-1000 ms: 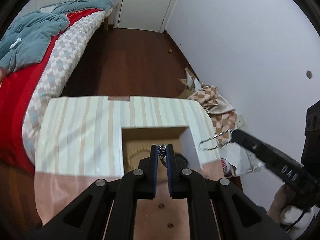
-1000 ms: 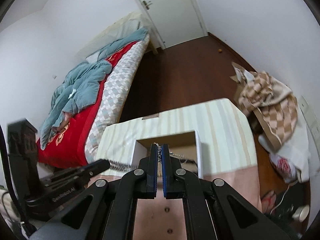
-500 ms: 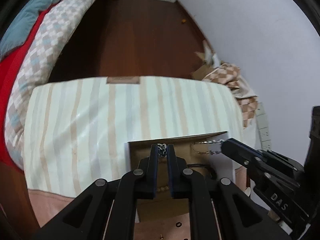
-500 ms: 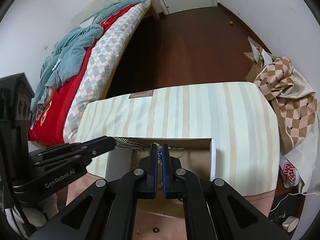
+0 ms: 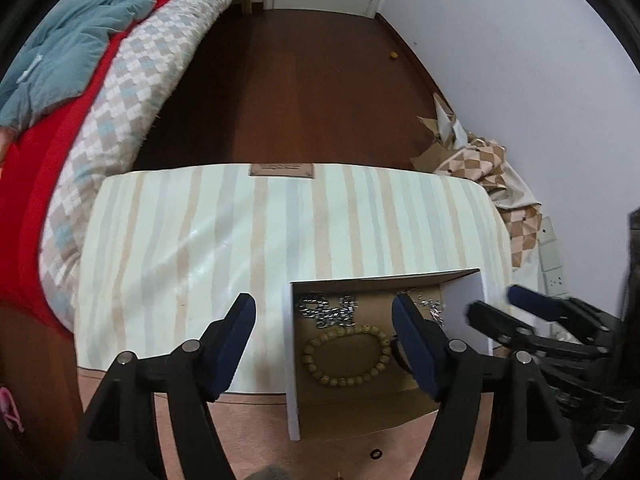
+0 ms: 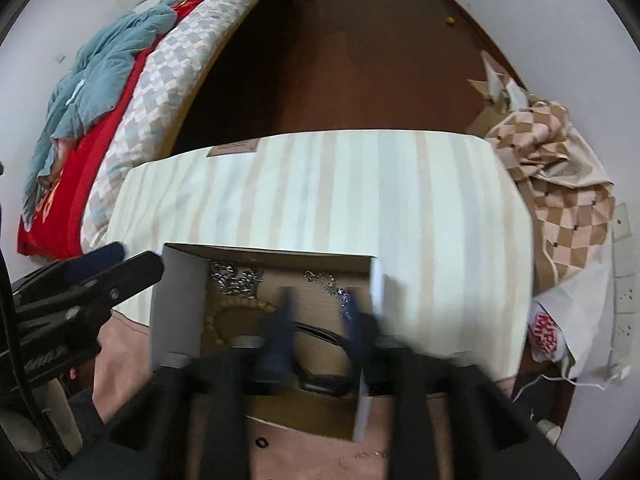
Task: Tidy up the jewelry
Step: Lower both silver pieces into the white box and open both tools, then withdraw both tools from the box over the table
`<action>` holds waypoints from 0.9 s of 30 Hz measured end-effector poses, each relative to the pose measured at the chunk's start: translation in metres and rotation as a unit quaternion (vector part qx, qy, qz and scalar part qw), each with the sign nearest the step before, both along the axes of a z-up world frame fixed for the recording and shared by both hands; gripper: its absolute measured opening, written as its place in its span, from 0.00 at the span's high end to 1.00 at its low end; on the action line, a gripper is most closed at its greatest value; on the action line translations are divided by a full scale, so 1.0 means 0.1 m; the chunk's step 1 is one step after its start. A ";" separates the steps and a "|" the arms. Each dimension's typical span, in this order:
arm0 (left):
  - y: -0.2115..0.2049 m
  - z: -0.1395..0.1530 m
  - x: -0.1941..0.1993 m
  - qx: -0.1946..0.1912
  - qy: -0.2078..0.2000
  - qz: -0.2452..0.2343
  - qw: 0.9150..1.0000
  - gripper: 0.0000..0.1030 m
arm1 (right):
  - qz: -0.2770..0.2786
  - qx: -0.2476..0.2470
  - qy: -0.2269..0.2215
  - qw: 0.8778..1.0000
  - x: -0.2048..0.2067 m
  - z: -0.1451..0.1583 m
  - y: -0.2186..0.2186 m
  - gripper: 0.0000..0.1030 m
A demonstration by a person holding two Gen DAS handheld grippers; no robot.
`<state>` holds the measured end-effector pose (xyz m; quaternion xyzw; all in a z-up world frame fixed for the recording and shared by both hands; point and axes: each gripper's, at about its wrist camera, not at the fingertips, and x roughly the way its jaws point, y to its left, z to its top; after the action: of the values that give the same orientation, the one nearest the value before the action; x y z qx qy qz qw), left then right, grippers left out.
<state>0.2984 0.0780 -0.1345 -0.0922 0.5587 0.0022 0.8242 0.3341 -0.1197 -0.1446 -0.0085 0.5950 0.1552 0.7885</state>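
Observation:
An open cardboard box (image 5: 291,360) with white walls sits on the near part of the striped table. Inside lie a silver chain (image 5: 330,310), a beige bead bracelet (image 5: 346,356), a thinner silver chain (image 5: 430,306) and a dark band (image 6: 320,336). My left gripper (image 5: 324,312) is open and empty, its fingers straddling the box's left wall. My right gripper (image 6: 320,308) is open and blurred, over the box's right half; it also shows in the left wrist view (image 5: 508,308). The box shows in the right wrist view (image 6: 176,304).
The table carries a striped cloth (image 5: 280,224) over a pink top (image 5: 240,428). A bed with red sheet (image 5: 60,128) lies left. A checkered cloth pile (image 5: 500,184) lies right by the wall. Small dark rings (image 5: 375,455) lie in front of the box.
Both grippers held silver chains shut over the box; both have opened and the chains lie inside the box. The left gripper has shifted left over the box's wall.

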 end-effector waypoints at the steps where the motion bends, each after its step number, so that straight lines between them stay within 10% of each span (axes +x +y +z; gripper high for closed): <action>1: 0.01 0.01 -0.02 0.005 -0.002 0.002 1.000 0.22 | -0.003 0.005 -0.006 1.000 -0.03 0.05 -0.04 0.34; 6: 0.05 0.01 -0.25 0.036 -0.026 0.023 0.999 0.08 | -0.015 -0.049 -0.045 0.998 -0.22 0.18 -0.10 0.33; 10: 0.06 -0.05 -0.44 0.051 -0.037 0.032 0.998 0.00 | -0.023 -0.107 -0.062 0.992 -0.44 0.10 -0.08 0.02; 27: -0.02 0.13 -1.03 0.096 -0.063 0.042 0.993 0.00 | -0.053 -0.114 -0.088 0.988 -1.03 0.18 -0.10 0.02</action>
<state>0.1951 0.0760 -0.1218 -0.0360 0.4982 0.0843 0.8622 0.2312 -0.1297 -0.1269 -0.0804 0.5371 0.0432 0.8386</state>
